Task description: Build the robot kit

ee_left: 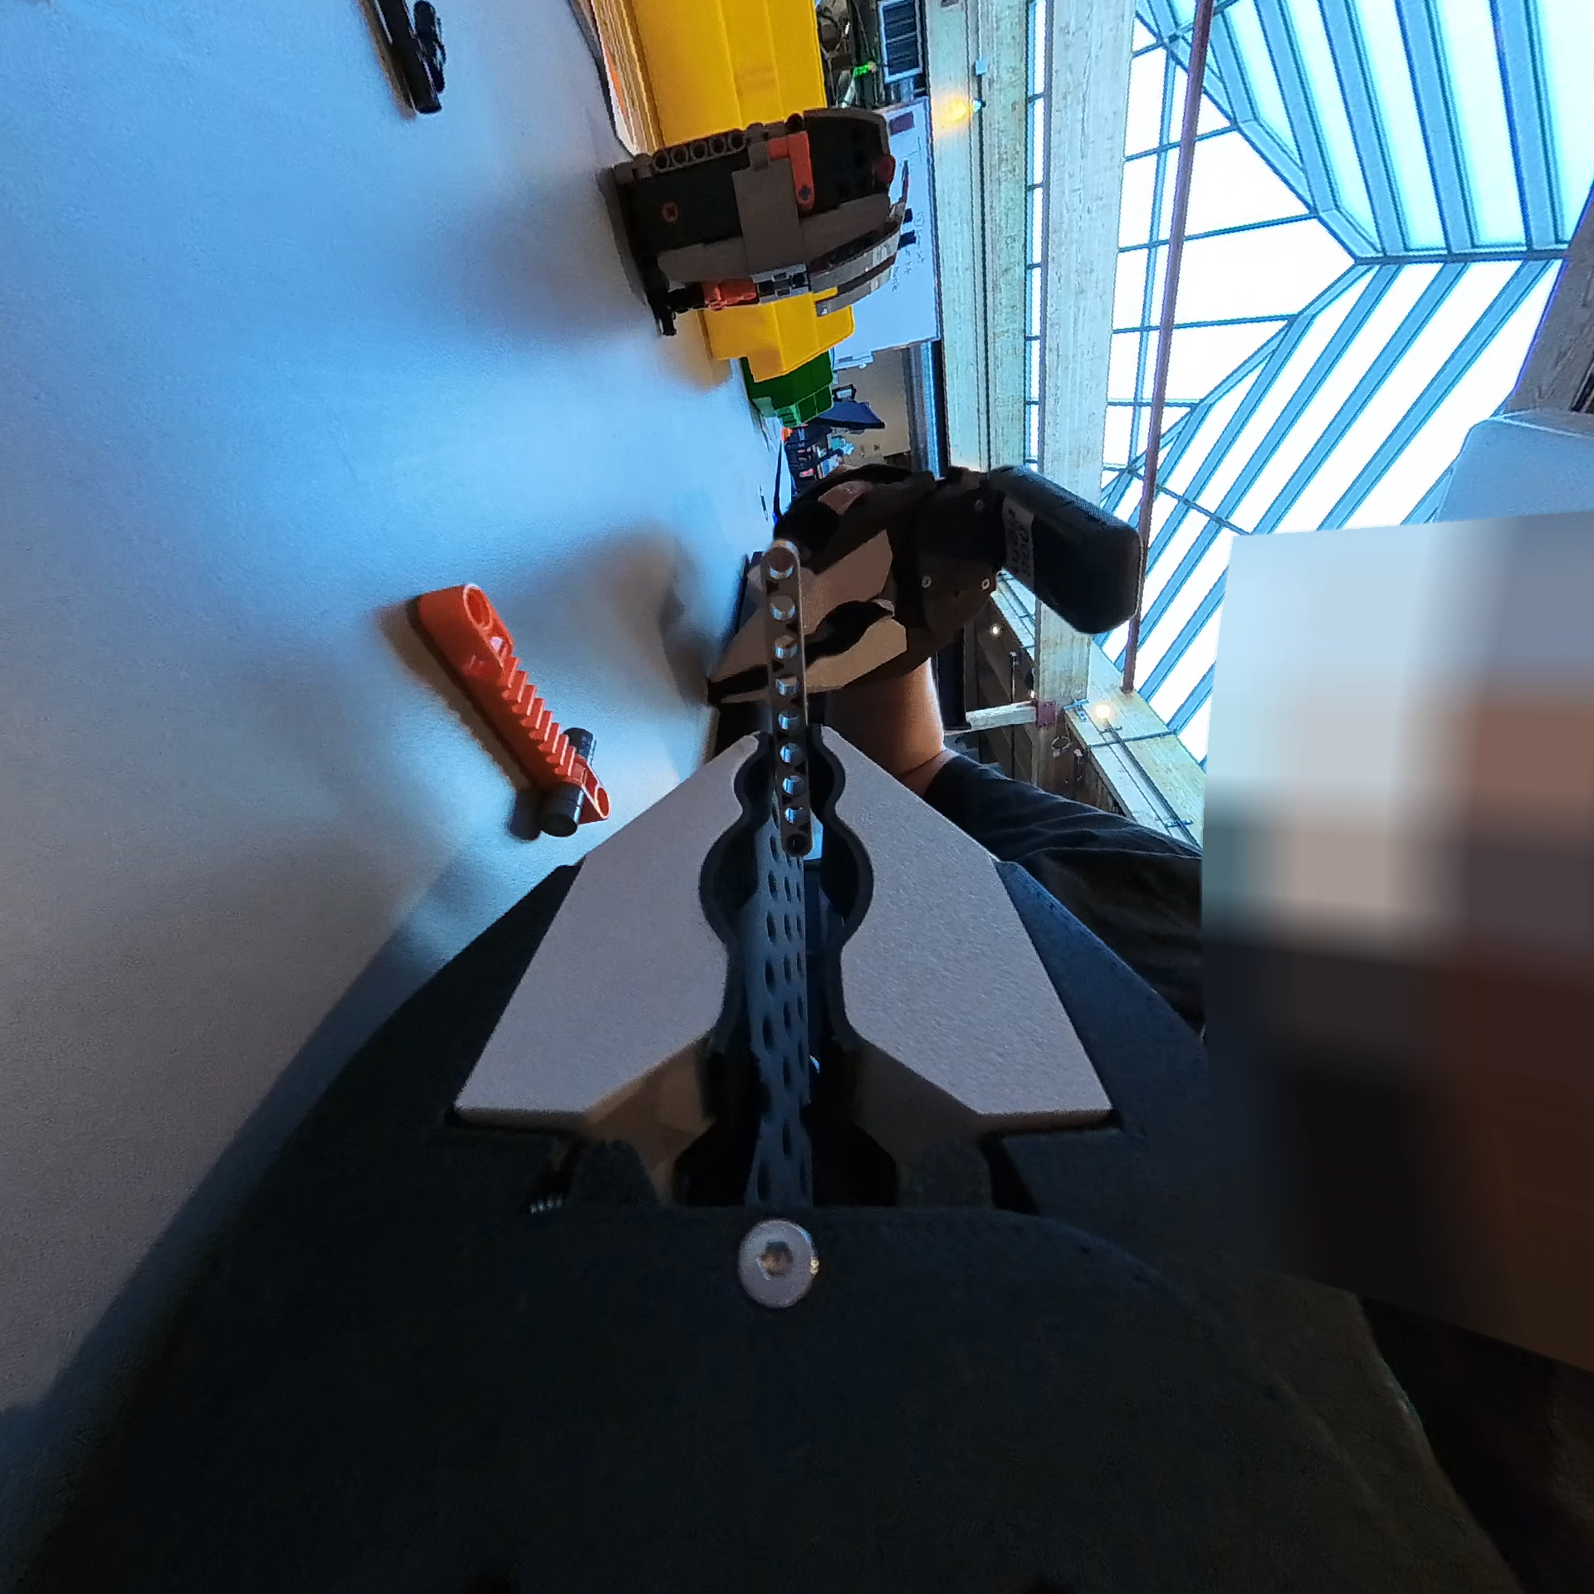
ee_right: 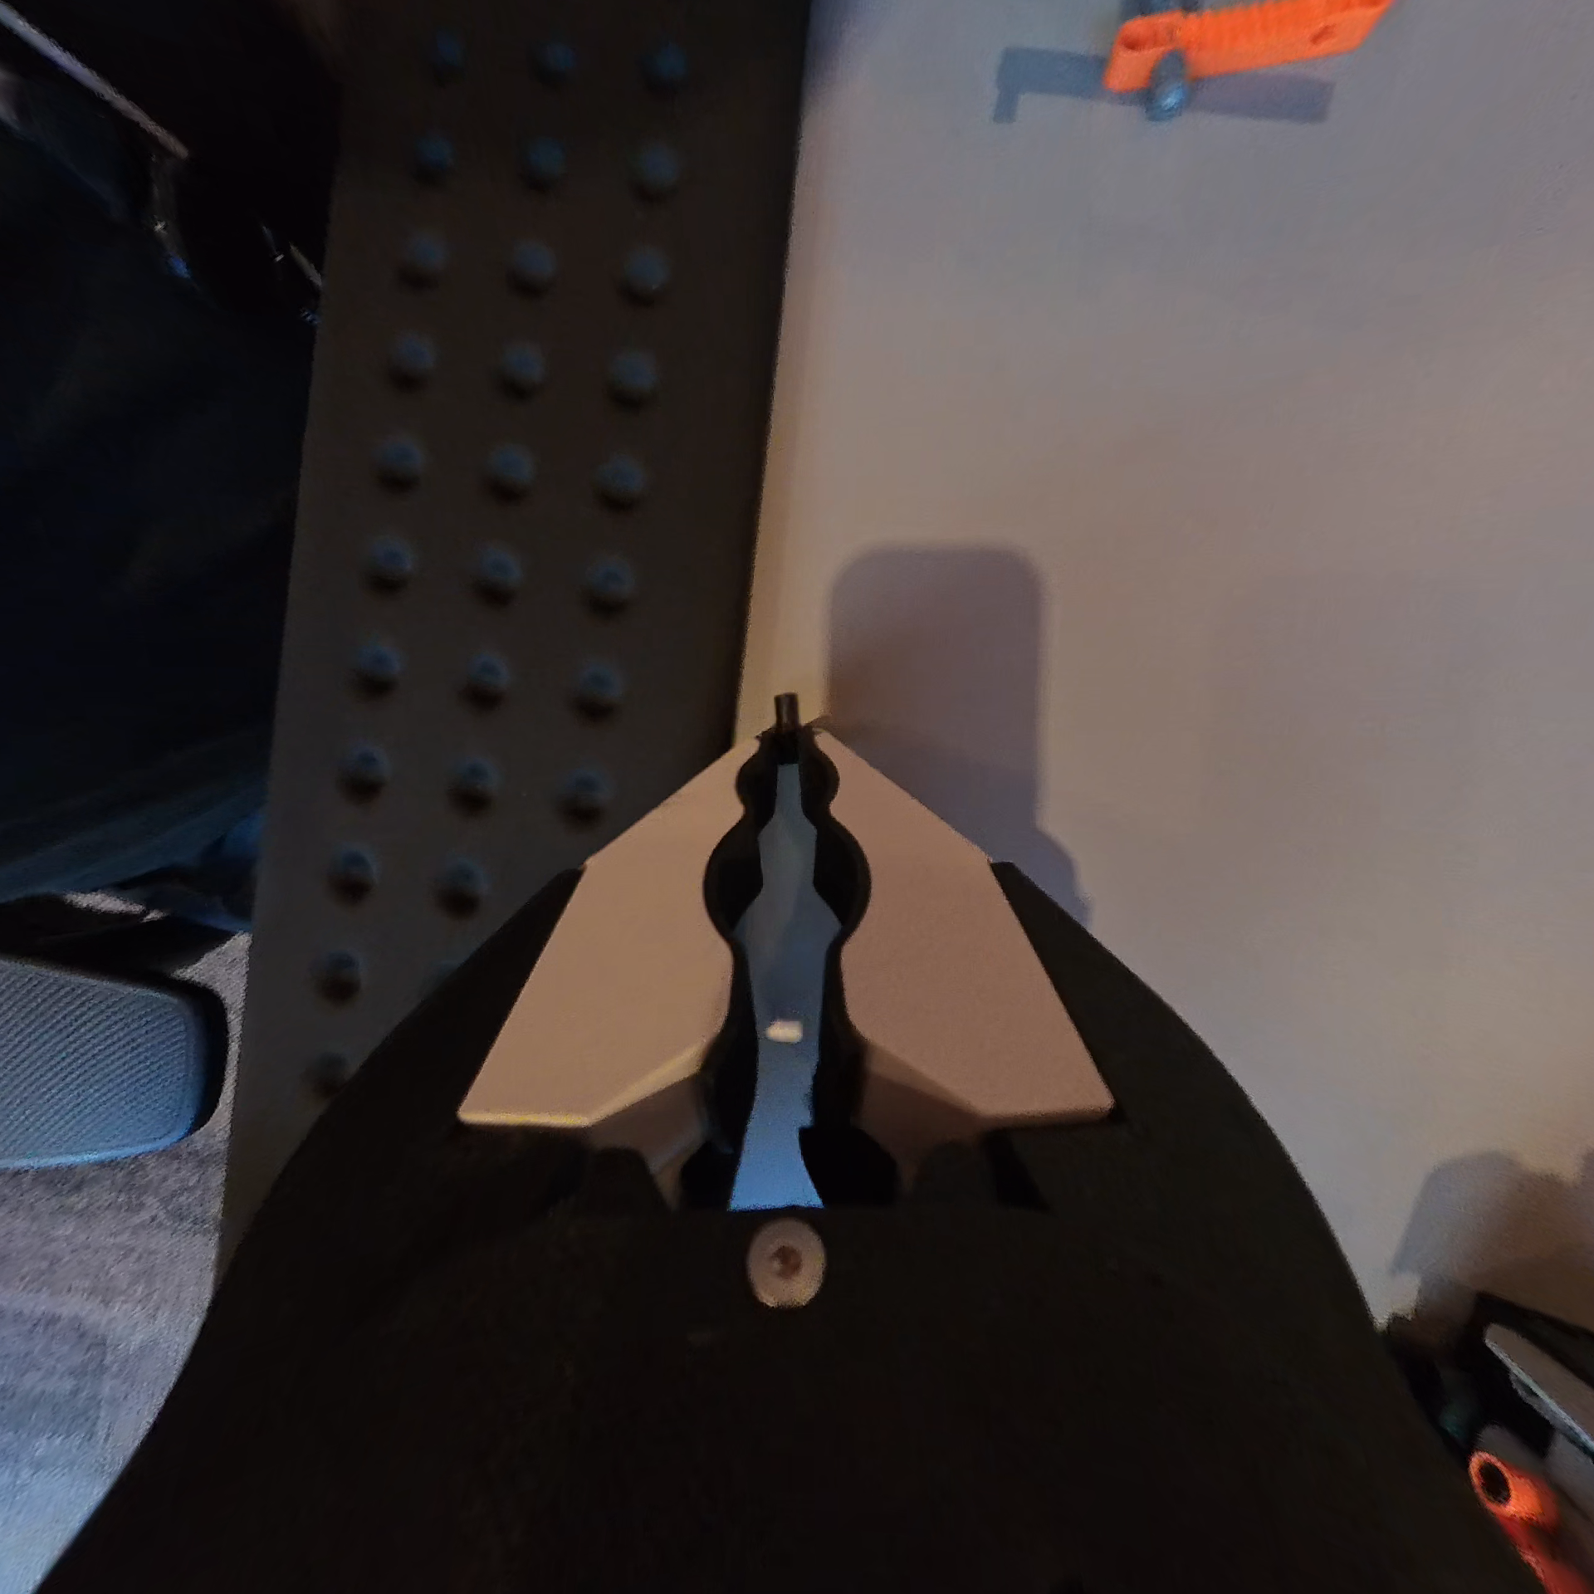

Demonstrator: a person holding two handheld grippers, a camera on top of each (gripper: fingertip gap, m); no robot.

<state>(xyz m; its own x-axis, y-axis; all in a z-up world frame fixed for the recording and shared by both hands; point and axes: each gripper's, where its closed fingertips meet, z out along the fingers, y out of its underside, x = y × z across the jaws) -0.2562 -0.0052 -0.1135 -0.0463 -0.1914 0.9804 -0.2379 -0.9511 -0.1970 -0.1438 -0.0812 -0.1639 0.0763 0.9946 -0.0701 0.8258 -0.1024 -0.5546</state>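
Note:
My left gripper (ee_left: 787,743) is shut on a long grey beam with a row of holes (ee_left: 783,630), which sticks out past the fingertips, held in the air beside the white table (ee_left: 259,388). The other gripper (ee_left: 828,621) shows just behind the beam's far end. An orange toothed piece with a black pin (ee_left: 509,703) lies on the table to the left. My right gripper (ee_right: 787,733) is shut on a small black pin (ee_right: 787,712) whose tip pokes out between the fingertips, above the white table (ee_right: 1208,517). The orange toothed piece also shows at the top edge (ee_right: 1242,34).
A grey, black and orange brick model (ee_left: 768,220) stands on the table before yellow (ee_left: 733,78) and green (ee_left: 793,388) bins. A black part (ee_left: 414,52) lies far left. A dark studded plate (ee_right: 535,431) lies left of my right gripper. Part of a model (ee_right: 1535,1415) is at lower right. The grippers' ends are close to 15 cm from one another. The dark studded plate (ee_right: 535,431) is closer to my right gripper, around 8 cm from its tips; the left tips are 15 cm off.

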